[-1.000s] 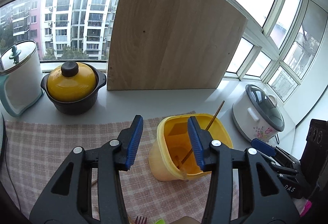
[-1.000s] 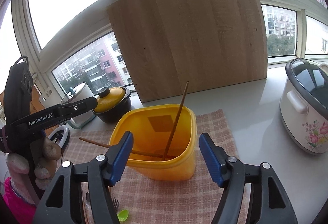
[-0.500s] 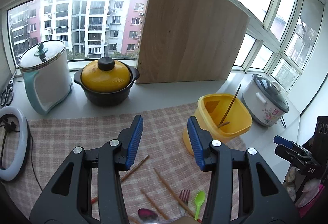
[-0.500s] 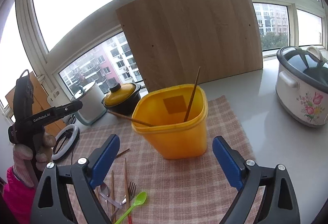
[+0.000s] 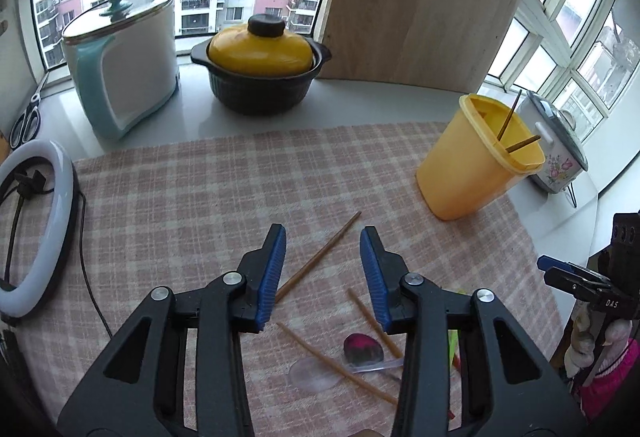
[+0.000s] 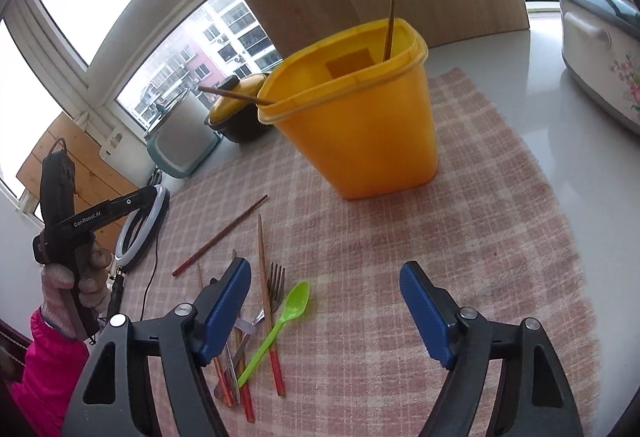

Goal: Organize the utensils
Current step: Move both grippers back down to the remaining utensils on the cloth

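Note:
A yellow plastic holder point(image 5: 476, 161) point(image 6: 360, 117) stands on the checked cloth with two brown chopsticks point(image 6: 389, 22) in it. Loose utensils lie on the cloth: a lone chopstick point(image 5: 320, 255) point(image 6: 220, 241), more chopsticks point(image 5: 336, 361) point(image 6: 266, 293), a green spoon point(image 6: 280, 321), a metal fork point(image 6: 274, 285) and clear spoons point(image 5: 362, 349). My left gripper point(image 5: 323, 273) is open and empty, just above the lone chopstick. My right gripper point(image 6: 326, 309) is open and empty, above the cloth right of the utensil pile.
A yellow-lidded black pot point(image 5: 260, 69), a white and teal kettle point(image 5: 120, 61), a leaning wooden board point(image 5: 420, 5) and a white rice cooker point(image 5: 556, 153) point(image 6: 604, 49) line the counter's back. A ring light point(image 5: 36, 229) and scissors point(image 5: 26, 121) lie at the left.
My left gripper has pulled back from the yellow holder and dropped toward the loose chopsticks on the cloth. My right gripper has also backed away and lowered; its jaws stand wider.

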Available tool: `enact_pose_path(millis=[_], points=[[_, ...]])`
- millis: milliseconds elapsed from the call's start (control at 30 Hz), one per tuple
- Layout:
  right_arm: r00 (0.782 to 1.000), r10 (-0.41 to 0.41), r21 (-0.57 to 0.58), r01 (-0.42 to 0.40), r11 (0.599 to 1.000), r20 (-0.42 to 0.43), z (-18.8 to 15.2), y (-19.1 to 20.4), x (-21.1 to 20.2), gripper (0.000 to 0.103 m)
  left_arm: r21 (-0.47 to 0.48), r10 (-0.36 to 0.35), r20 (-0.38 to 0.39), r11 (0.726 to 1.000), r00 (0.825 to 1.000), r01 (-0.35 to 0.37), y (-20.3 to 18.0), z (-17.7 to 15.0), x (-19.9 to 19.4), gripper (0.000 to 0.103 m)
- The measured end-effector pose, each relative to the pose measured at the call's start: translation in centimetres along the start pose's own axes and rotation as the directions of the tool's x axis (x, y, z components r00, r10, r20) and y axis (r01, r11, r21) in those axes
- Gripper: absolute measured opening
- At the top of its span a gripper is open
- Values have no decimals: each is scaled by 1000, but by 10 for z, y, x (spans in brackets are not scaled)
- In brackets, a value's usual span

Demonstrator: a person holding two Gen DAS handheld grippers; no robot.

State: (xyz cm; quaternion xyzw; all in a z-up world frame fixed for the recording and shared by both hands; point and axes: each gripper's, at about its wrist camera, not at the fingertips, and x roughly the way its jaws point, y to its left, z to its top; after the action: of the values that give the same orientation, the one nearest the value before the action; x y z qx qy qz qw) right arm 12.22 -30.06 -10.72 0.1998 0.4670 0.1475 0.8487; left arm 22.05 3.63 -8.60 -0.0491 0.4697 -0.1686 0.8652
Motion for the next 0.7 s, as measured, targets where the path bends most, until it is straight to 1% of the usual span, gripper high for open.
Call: enact_pose_path(millis=[33,67,100,167,267,367,400,467,533,600,700], points=[[1000,5,3,-5,1000,-17,-2,0,4,73,-2,4,-15,1000,1000,-5,3,-3,3,37],[999,10,8,-10,1000,-32,-4,0,8,71,-4,8,-28,1000,1000,-8,5,-4,5,34],[999,16,12,-16,1000,-47,-5,1,12,69,-5,8,-45,1000,999,-8,8,-6,8,32],[996,36,19,-35,999,-81,-9,2,21,61,12,11,-76,1000,997,-10,9,-10,15,32],[990,55,30,-52,998,-131,-13,3,38,55,40,18,-117,999,993,-13,9,-14,27,27],[982,74,58,-65,996,-175,-17,2,54,47,58,22,-153,998,988,-13,8,-14,38,26],[978,88,77,-75,994,-187,-19,1,60,46,65,23,-161,998,987,-13,7,-15,42,26],[973,109,110,-88,990,-205,-21,-2,68,43,82,24,-180,997,983,-10,6,-17,48,21],[964,144,155,-111,982,-223,-23,-5,75,39,103,35,-194,995,980,-15,4,-18,54,21],[957,174,188,-132,973,-231,-25,-7,81,38,127,48,-207,992,977,-22,2,-18,60,21],[952,195,210,-146,967,-235,-26,-7,88,35,158,64,-232,987,971,-27,-1,-17,70,21]])
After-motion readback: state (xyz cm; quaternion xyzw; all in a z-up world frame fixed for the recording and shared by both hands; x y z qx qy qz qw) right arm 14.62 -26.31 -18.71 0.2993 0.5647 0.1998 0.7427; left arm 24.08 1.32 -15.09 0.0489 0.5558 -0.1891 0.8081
